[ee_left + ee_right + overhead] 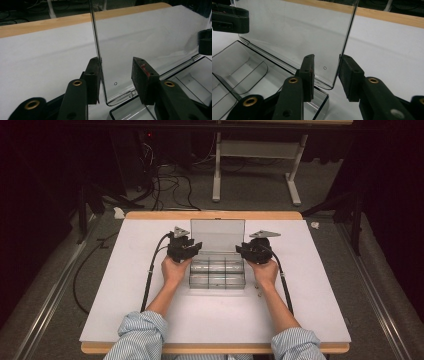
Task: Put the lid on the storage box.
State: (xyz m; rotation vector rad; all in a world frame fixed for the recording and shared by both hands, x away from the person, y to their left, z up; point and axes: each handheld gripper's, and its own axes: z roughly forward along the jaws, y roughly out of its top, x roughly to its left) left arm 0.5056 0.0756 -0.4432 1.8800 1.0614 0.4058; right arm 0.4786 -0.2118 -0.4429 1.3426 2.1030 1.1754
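Observation:
A clear plastic compartment box (217,275) sits mid-table with its lid (217,234) standing upright at the back. My left gripper (196,247) is at the lid's left edge and my right gripper (241,250) at its right edge. In the left gripper view the lid's edge (98,50) runs along the left pad, and my left gripper (115,62) is open, its other pad well clear. In the right gripper view the lid's edge (345,37) meets the right pad, with a gap to the left pad; my right gripper (328,58) is open.
The box rests on a white board (150,305) over a wooden table (210,215). Black cables trail from both grippers toward the front edge. Beyond the table, floor cables (170,185) and a white desk frame (217,170) stand in the dark.

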